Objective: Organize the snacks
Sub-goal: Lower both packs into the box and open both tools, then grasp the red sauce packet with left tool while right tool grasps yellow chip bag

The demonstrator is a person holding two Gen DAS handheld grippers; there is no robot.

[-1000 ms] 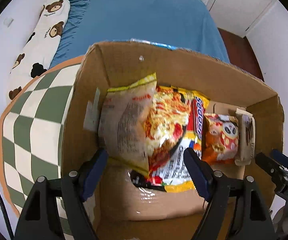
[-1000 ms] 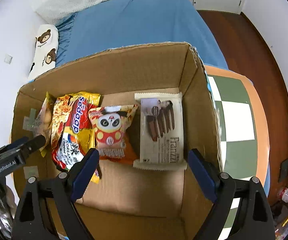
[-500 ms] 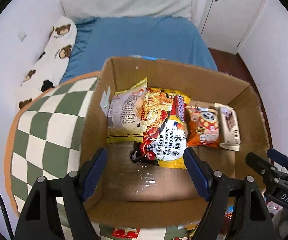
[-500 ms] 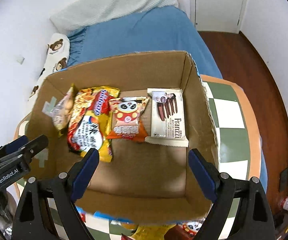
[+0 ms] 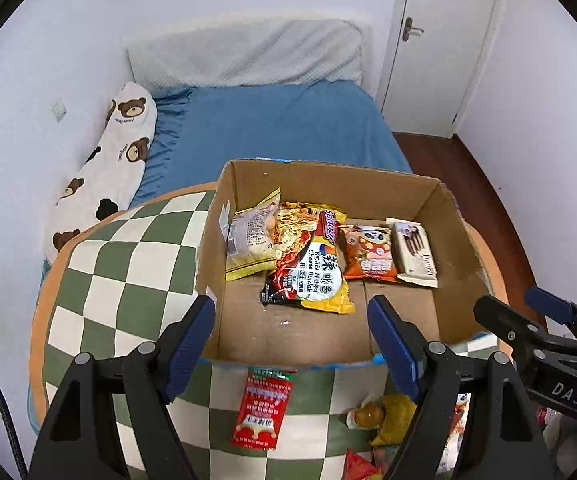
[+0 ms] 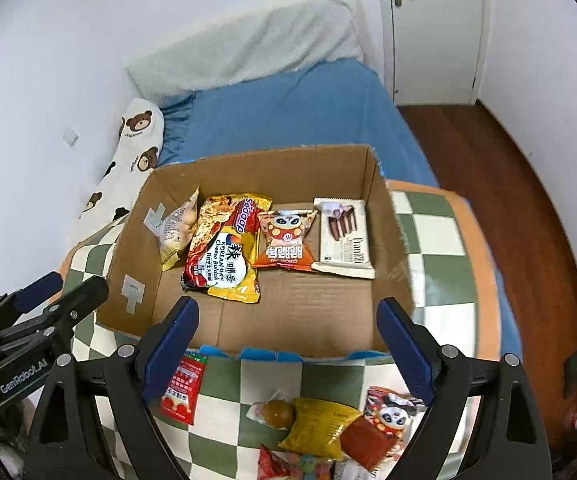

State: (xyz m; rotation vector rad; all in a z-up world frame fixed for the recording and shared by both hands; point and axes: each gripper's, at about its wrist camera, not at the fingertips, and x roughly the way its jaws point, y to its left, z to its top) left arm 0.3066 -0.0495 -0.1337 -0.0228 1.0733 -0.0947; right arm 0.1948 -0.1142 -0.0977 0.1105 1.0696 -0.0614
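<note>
Nearest, both black grippers with blue pads, left (image 5: 290, 344) and right (image 6: 288, 344), hang with jaws apart and empty above loose snack packets (image 6: 316, 420) on the green-and-white checkered table (image 5: 100, 280). Beyond them, the open brown cardboard box (image 6: 288, 320) holds four packets in a row along its far wall. A blue bed (image 5: 280, 128) lies farthest.

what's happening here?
A person with two handheld grippers is sorting snacks into a brown cardboard box on a green-and-white checkered table. Four packets lie in a row inside, among them a yellow noodle packet and a white wafer packet. The left gripper and the right gripper are both open and empty. A red sachet and other snacks wait outside.
</note>
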